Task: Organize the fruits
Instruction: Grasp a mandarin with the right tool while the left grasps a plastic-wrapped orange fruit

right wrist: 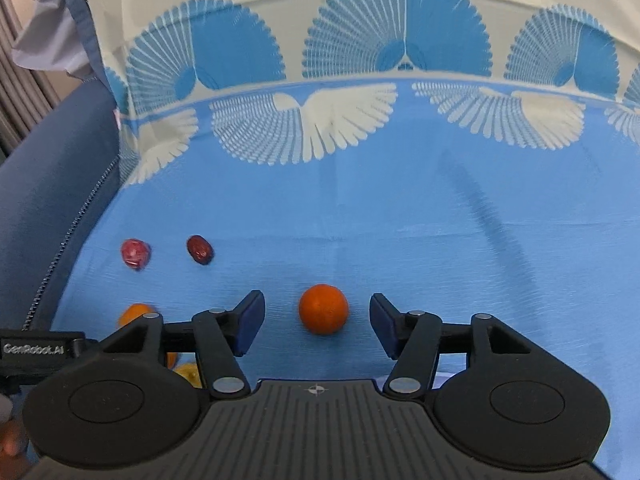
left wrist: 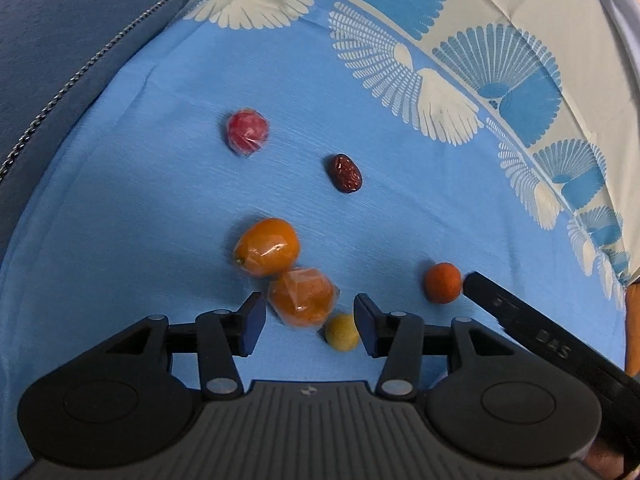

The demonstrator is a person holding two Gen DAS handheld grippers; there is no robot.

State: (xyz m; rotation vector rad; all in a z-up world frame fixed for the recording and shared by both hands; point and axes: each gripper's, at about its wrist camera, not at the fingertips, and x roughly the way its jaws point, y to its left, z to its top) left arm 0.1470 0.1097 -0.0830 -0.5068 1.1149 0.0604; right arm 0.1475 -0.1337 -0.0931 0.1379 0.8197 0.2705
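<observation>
Several fruits lie on a blue cloth [left wrist: 400,220]. My left gripper [left wrist: 310,326] is open, low over the cloth. A plastic-wrapped orange fruit [left wrist: 302,300] sits between its fingertips, and a small yellow ball [left wrist: 342,332] rests by the right pad; neither pad presses on them. A second wrapped orange fruit [left wrist: 266,246] touches the first. Beyond are a wrapped red fruit [left wrist: 247,132] and a dark red date [left wrist: 346,173]. My right gripper [right wrist: 317,322] is open, with a round orange fruit [right wrist: 323,309] in the gap, clear of both pads. One of its fingers [left wrist: 520,320] reaches that orange fruit [left wrist: 442,282].
The cloth has a cream border with a blue and white fan pattern [right wrist: 400,40] along the far side. A dark blue cushion with a zipper [left wrist: 60,60] runs along the left. The red fruit [right wrist: 136,254] and the date [right wrist: 199,249] lie left of my right gripper.
</observation>
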